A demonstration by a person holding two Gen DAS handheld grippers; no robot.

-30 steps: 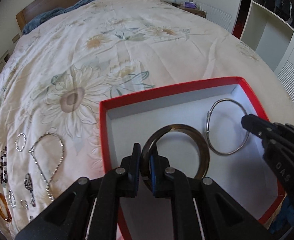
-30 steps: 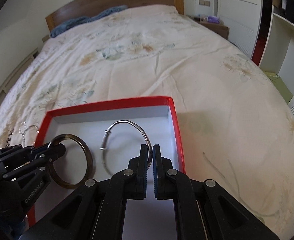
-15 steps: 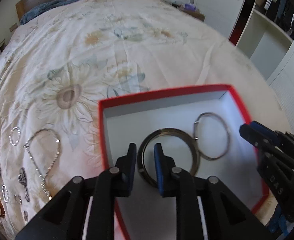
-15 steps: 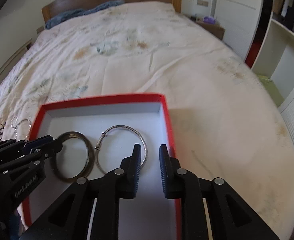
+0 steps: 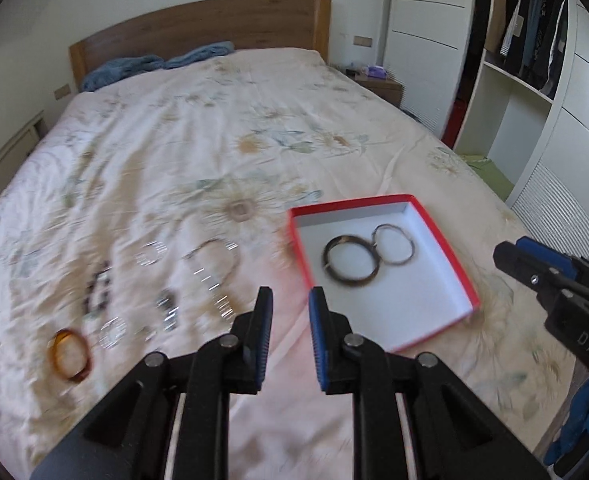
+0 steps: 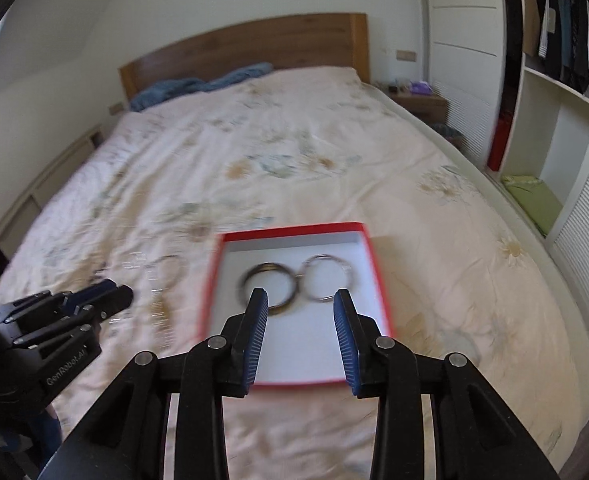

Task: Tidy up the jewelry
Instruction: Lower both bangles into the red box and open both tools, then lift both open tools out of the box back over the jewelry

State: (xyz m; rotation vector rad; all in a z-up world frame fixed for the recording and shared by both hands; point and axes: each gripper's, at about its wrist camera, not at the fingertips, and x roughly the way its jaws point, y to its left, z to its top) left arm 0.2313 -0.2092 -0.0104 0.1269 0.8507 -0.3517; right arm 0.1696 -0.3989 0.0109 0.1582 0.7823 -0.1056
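Both tongs are empty and hang above the bed, clear of the box.

Left tongs: jaws slightly parted, nothing between them, only bedspread showing in the gap. They sit left of the box's near-left corner in the left view.

Right tongs: jaws opening, spread wider than the left pair, nothing between the pads. In the right view they frame the box floor; in the left view the same tongs show at the right edge, beside the box.

The box is a red tray with a white inside and no lid on it, lying flat on the bedspread. Two bangles lie in its far half: dark bangle on the left, silver bangle on the right. They lie side by side, rims touching or overlapping; blur hides which.

Loose jewelry on the bedspread left of the box, motion-blurred:
- amber bangle, nearest the left edge
- chain necklace, closest to the box
- dark bead piece
- several small sparkly rings or hoops, too smeared to sort

Blue blanket is bunched at the headboard.
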